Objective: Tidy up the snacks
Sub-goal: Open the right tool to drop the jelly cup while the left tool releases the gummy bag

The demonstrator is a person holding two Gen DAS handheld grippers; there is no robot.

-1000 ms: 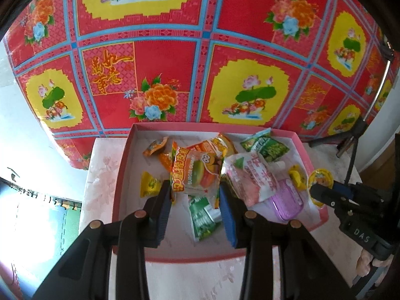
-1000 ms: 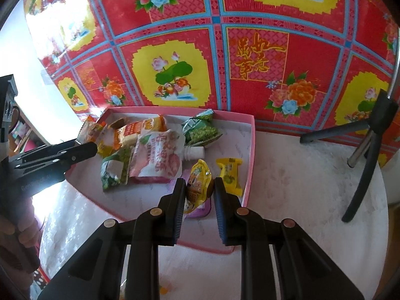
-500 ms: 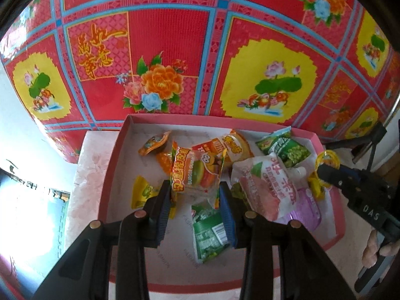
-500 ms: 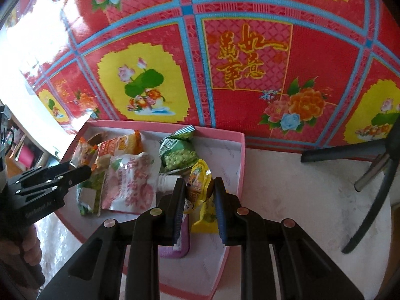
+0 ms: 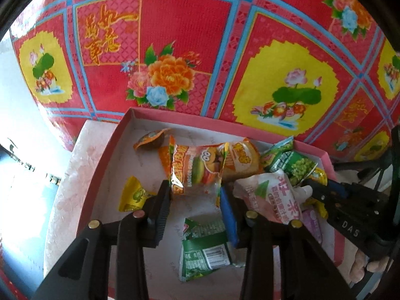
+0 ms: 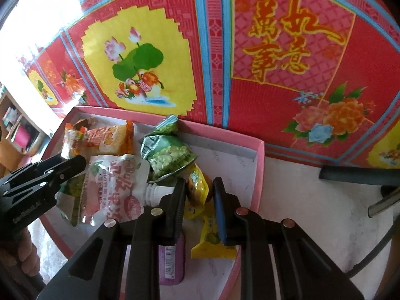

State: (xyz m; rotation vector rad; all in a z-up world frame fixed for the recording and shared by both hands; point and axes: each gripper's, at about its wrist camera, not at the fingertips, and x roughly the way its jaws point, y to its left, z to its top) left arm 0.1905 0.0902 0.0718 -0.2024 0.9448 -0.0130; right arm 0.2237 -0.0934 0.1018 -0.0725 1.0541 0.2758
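Observation:
A pink shallow box (image 5: 105, 165) holds several snack packets. My left gripper (image 5: 195, 195) is shut on an orange burger-gummy packet (image 5: 195, 170) and holds it over the box's middle. My right gripper (image 6: 200, 190) is shut on a small yellow jelly cup (image 6: 197, 185) over the box's right part (image 6: 260, 170). Under it lie a yellow candy packet (image 6: 212, 240) and a purple packet (image 6: 172, 260). A pink drink pouch (image 6: 110, 187) and a green pea packet (image 6: 167, 155) lie further left. The right gripper also shows at the right of the left wrist view (image 5: 350, 207).
The box stands on a pale table (image 6: 300, 200) against a red flowered cloth (image 5: 175, 50). A black tripod (image 6: 362, 177) stands right of the box. In the left wrist view a green packet (image 5: 205, 252), a yellow candy (image 5: 132, 195) and an orange jelly cup (image 5: 150, 142) lie in the box.
Both grippers have moved forward and down over the box with their packets still held. The right gripper has come from the box's front edge to its back right part.

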